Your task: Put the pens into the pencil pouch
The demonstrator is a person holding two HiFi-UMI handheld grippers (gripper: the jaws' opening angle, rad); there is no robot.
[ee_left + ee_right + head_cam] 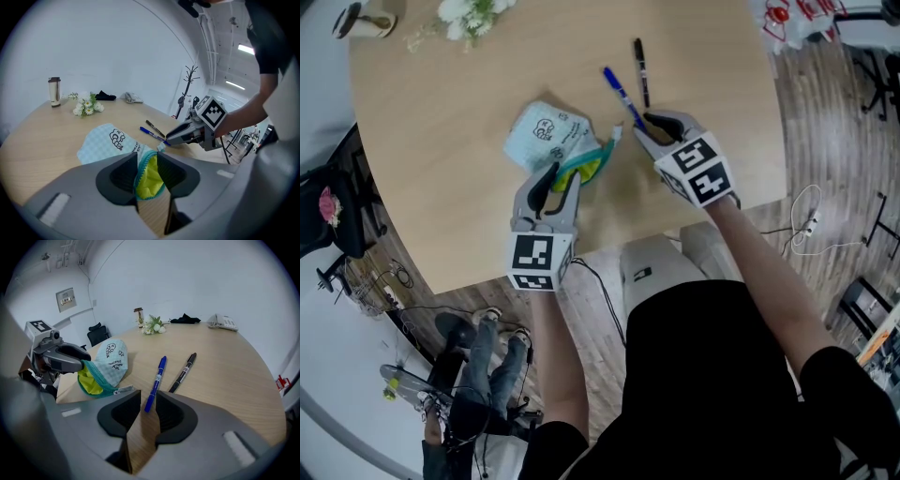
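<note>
The pencil pouch (546, 134), pale blue check with a teal zip and yellow lining, lies near the table's front edge, its mouth toward me. My left gripper (565, 174) is shut on the rim of that mouth; in the left gripper view the teal edge and yellow lining (149, 176) fill the gap between the pads. A blue pen (619, 94) and a black pen (642, 70) lie side by side to the pouch's right. My right gripper (642, 127) is open, and the near end of the blue pen (156, 383) reaches between its jaws without touching the pads.
The round wooden table (441, 216) also holds white flowers (469, 14) and a tumbler (361, 21) at the far side, plus a telephone (222, 322) and a black cloth (185, 318). A black chair (328, 211) stands left of the table.
</note>
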